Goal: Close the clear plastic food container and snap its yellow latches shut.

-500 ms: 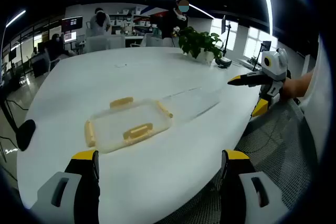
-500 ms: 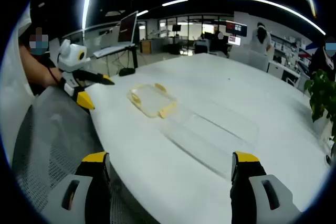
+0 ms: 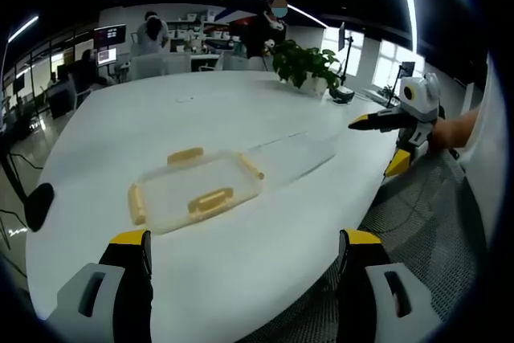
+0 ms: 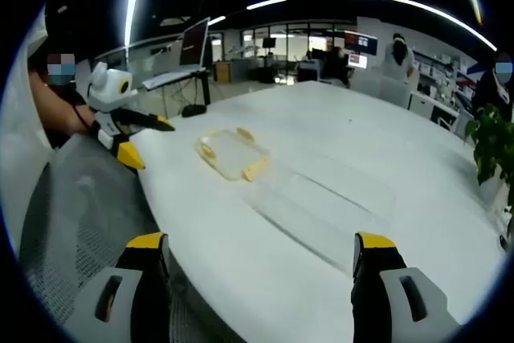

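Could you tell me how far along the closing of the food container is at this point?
Nothing looks done yet. The lid, with its yellow latches, lies flat on the white table, and the clear container sits beside it, uncovered. Nothing is in hand: the left gripper and the right gripper are open and hang back at the table's edge. Left: place the lid on the container and snap the latches.

no readable text, labels or signs
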### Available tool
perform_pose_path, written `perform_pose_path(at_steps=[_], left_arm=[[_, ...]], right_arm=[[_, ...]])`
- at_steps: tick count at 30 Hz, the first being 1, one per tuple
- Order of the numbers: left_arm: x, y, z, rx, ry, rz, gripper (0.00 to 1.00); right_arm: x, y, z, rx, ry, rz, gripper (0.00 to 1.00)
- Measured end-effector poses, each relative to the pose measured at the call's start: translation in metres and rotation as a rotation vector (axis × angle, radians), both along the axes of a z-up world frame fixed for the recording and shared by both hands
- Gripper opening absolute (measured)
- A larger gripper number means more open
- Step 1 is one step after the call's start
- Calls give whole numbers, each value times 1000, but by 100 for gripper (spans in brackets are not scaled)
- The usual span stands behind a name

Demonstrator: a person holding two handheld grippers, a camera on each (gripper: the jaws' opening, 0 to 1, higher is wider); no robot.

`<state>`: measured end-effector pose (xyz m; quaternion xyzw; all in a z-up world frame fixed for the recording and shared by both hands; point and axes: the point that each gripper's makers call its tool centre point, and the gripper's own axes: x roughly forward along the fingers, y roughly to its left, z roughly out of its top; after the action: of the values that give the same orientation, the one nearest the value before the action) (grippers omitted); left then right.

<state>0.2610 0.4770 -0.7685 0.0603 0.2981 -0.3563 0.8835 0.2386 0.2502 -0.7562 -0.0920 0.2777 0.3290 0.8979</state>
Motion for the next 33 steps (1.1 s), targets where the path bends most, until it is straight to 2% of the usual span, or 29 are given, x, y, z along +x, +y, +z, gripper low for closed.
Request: perform_pose_path(at_steps=[33], left_arm=[[-1,0,-1,4,1,-6,96]], right_arm=[[-1,0,-3,-17,8,9,95]])
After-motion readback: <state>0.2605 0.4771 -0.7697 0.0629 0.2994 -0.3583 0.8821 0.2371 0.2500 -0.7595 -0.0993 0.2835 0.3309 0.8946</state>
